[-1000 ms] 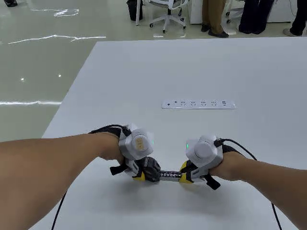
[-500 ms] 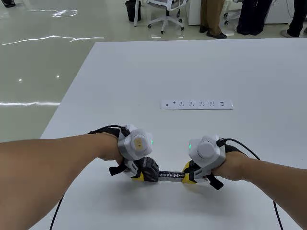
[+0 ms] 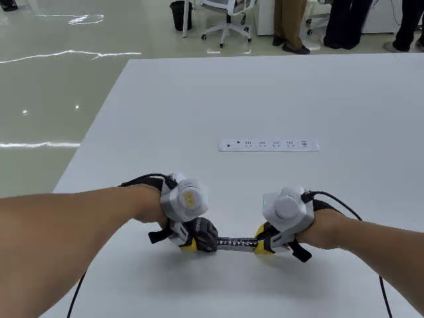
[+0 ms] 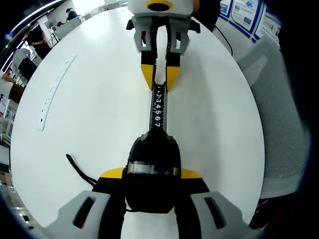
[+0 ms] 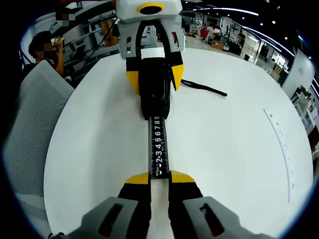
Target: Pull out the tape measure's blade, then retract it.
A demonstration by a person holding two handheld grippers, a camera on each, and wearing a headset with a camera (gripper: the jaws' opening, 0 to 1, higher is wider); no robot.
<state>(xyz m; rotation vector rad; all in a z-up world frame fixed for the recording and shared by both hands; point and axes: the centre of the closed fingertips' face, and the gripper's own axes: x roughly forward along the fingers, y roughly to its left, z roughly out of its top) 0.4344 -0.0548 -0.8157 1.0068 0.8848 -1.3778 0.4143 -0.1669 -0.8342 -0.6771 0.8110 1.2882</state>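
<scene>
In the lower middle of the head view we see the tape measure (image 3: 204,234), a chunky black case, resting low on the white tabletop (image 3: 265,93) between the two hands. The left tongs (image 4: 152,175) are closed around that case, their yellow tips pressed to its two sides. A short stretch of blade (image 4: 157,107) runs out of the case in a straight line, dark with white numerals, from 2 to 7 readable in the left gripper view and up to 9 in the right gripper view. The right tongs (image 5: 159,177) are pinched narrow on the blade's far end, yellow tips touching it from both sides, so the blade spans the gap between the two tools just above the tabletop. A thin black strap (image 5: 204,88) trails from the case and lies flat on the tabletop, to the upper right in the right gripper view. A long white power strip (image 3: 268,144) lies at mid-frame in the head view, well apart from the blade. A grey mesh chair back (image 5: 35,124) stands at the tabletop's edge, and a white office chair (image 3: 228,13) and people's legs show along the top edge of the head view.
</scene>
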